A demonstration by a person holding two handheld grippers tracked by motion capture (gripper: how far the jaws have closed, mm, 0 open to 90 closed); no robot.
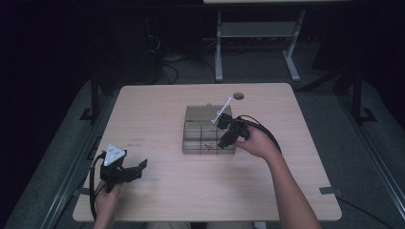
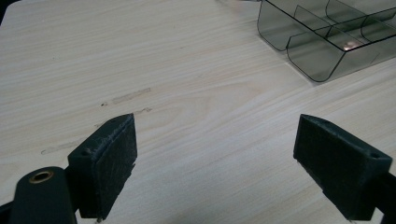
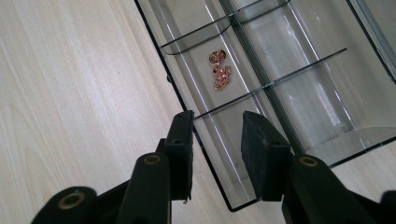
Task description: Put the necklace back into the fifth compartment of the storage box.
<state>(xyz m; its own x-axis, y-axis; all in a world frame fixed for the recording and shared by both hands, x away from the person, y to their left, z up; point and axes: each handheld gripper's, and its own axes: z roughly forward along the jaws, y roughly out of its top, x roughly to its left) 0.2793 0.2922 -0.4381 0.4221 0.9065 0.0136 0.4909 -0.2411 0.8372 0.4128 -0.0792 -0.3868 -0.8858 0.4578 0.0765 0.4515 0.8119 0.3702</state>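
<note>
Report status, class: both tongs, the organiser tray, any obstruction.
Left tongs open, idle over table. Right tongs open, straddling tray wall. Pink trinket in compartment. Nothing obstructing.

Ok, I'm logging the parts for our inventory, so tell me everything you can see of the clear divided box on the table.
The box is a shallow organiser tray of smoky transparent plastic, split by thin dividers into several compartments. It sits flat near the middle of the wooden table. One compartment along its near edge holds a small coppery-pink trinket; the others look empty. The right gripper straddles its near wall, one jaw outside, one inside.
</note>
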